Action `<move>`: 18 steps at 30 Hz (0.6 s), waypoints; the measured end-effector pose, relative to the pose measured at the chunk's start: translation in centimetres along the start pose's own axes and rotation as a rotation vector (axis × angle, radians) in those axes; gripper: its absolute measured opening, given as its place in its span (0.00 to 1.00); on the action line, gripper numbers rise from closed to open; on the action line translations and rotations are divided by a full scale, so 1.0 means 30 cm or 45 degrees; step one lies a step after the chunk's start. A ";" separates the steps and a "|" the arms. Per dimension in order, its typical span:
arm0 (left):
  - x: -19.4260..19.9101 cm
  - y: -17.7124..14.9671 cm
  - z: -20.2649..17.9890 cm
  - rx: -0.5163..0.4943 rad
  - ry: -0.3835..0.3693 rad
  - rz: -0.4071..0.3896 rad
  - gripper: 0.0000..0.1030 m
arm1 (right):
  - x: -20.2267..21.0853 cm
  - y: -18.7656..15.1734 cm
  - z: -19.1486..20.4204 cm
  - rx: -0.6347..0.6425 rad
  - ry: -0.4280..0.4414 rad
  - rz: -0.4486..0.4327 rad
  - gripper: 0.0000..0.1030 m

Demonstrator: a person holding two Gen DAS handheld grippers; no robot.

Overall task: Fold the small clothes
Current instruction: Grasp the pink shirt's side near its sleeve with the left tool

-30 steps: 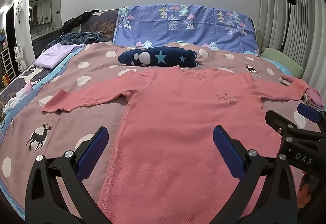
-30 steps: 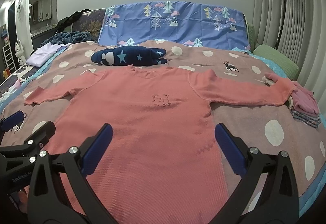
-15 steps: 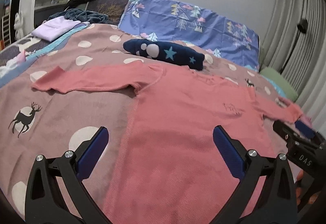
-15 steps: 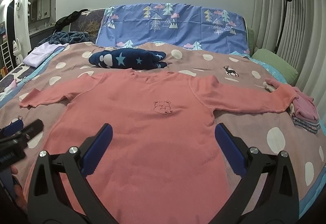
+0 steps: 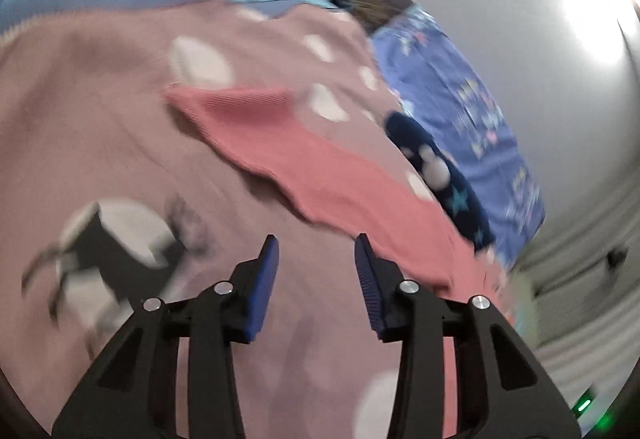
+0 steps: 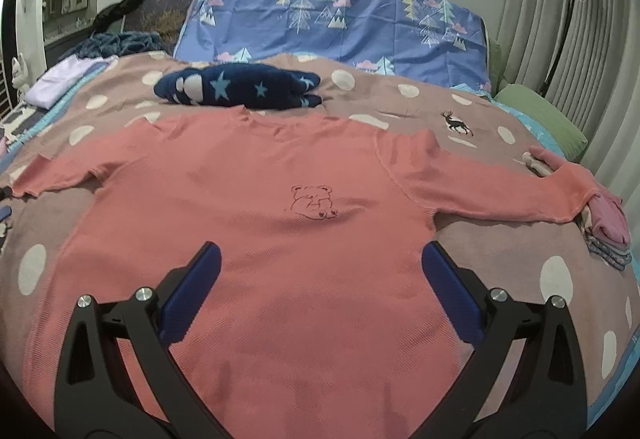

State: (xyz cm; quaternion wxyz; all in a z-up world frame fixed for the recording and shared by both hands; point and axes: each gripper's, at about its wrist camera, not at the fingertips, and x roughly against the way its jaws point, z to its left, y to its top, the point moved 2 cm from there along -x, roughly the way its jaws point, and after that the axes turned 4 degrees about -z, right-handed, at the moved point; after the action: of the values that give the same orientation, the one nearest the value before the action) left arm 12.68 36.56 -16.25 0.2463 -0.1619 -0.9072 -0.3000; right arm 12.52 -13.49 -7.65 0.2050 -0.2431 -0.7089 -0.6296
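A coral long-sleeved top point(image 6: 288, 231) with a small bear drawing lies flat on the dotted bedspread point(image 6: 560, 271), both sleeves spread out. My right gripper point(image 6: 320, 279) hovers open over its lower body, nothing between the fingers. The left wrist view is blurred and rolled: the top's left sleeve point(image 5: 304, 151) runs across it, cuff at the upper left. My left gripper point(image 5: 316, 263) hangs just short of that sleeve over bare bedspread point(image 5: 100, 111); its jaws are closing, with nothing between them.
A navy star-patterned garment point(image 6: 240, 87) lies beyond the collar. A folded pile of pink and grey clothes point(image 6: 608, 223) sits under the right cuff. A lilac folded item point(image 6: 60, 79) lies far left, a green pillow point(image 6: 544, 119) far right, blue pillows point(image 6: 332, 23) behind.
My left gripper has swung left toward the left sleeve, dropped lower and rolled, and its jaws have narrowed. My right gripper has edged forward over the top's body, still wide open.
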 end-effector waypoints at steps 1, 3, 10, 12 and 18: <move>-0.019 0.016 0.024 0.040 -0.017 0.014 0.40 | -0.018 0.002 0.009 0.011 -0.003 0.007 0.98; -0.062 0.055 0.075 0.142 -0.041 0.024 0.40 | -0.046 0.006 0.028 0.031 -0.010 0.019 0.98; -0.155 0.149 0.102 0.217 0.045 -0.057 0.40 | -0.110 0.019 0.062 0.063 -0.020 0.044 0.98; -0.172 0.179 0.099 0.203 0.074 -0.091 0.30 | -0.125 0.022 0.062 0.060 -0.020 0.051 0.98; -0.161 0.214 -0.100 0.056 -0.012 -0.152 0.01 | -0.149 0.029 0.023 0.035 -0.013 0.055 0.98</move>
State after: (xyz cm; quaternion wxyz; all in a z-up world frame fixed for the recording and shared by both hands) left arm 20.57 38.92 -13.78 0.2272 -0.1034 -0.9229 -0.2933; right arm 16.63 -13.10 -9.71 0.2184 -0.2588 -0.7131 -0.6139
